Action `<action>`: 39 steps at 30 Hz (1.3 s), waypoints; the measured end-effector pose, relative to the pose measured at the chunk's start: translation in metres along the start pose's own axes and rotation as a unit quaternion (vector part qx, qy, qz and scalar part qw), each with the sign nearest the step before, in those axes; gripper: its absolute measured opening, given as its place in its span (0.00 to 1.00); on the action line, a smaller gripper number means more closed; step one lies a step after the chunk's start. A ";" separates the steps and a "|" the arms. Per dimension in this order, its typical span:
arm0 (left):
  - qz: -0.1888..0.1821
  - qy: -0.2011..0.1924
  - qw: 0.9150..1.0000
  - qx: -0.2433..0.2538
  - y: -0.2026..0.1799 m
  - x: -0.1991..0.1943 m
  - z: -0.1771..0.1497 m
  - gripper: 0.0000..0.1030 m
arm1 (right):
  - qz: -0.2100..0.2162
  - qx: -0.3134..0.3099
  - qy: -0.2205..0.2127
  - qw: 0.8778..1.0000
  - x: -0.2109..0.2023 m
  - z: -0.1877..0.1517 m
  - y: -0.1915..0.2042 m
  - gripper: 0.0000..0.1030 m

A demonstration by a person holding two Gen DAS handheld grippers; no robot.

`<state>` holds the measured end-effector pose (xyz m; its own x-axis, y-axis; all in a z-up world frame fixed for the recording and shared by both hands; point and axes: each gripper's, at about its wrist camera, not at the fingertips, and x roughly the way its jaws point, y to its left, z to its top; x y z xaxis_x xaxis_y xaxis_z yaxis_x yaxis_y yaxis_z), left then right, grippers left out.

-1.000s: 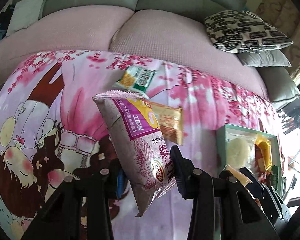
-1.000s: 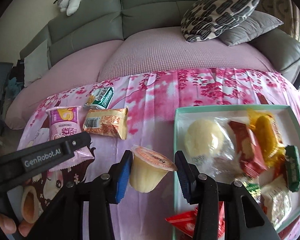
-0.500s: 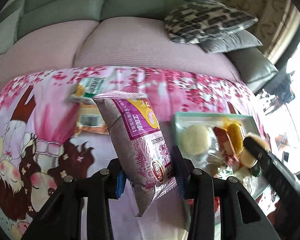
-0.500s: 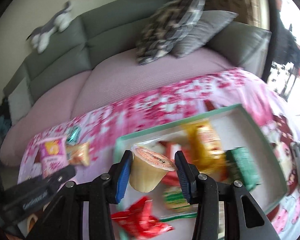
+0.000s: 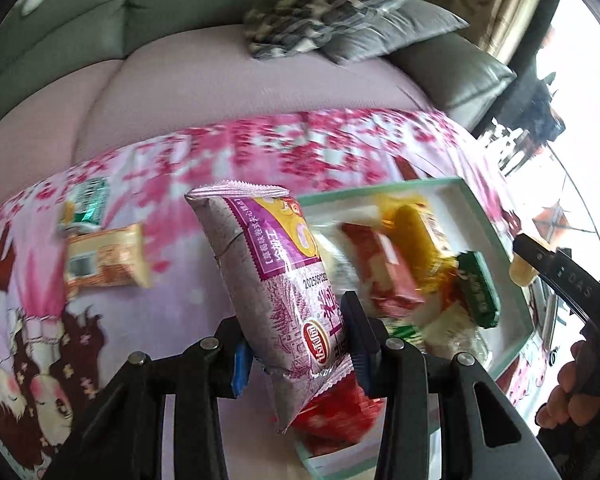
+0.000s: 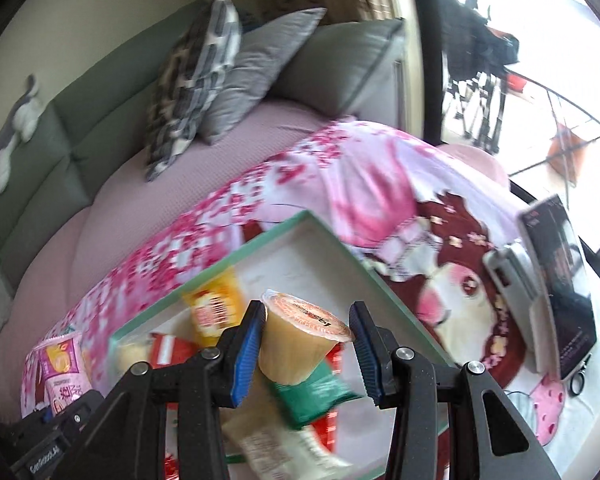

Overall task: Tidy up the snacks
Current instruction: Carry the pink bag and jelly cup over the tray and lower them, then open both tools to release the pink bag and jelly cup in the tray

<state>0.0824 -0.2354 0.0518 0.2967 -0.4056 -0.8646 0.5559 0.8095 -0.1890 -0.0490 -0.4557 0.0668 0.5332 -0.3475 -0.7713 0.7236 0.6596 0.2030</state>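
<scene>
Left claw [image 5: 296,354] is clamped on a purple packet [image 5: 276,280], held up beside the tray [image 5: 496,236]. Right claw [image 6: 308,346] grips a jelly cup [image 6: 300,340] over the tray, where other snacks lie.

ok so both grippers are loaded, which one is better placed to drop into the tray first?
Right, probably. The right gripper holds the jelly cup over the tray; the left gripper holds the purple packet at the tray's near-left edge.
</scene>
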 end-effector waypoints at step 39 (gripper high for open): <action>-0.002 0.007 1.000 -0.009 -0.012 0.006 0.005 0.68 | -0.026 -0.028 0.052 0.998 0.021 -0.006 0.001 0.66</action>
<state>0.0813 -0.2499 0.0515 0.2834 -0.4030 -0.8702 0.5428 0.8155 -0.2009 -0.0400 -0.4578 0.0474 0.4450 -0.3132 -0.8390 0.7218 0.6800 0.1290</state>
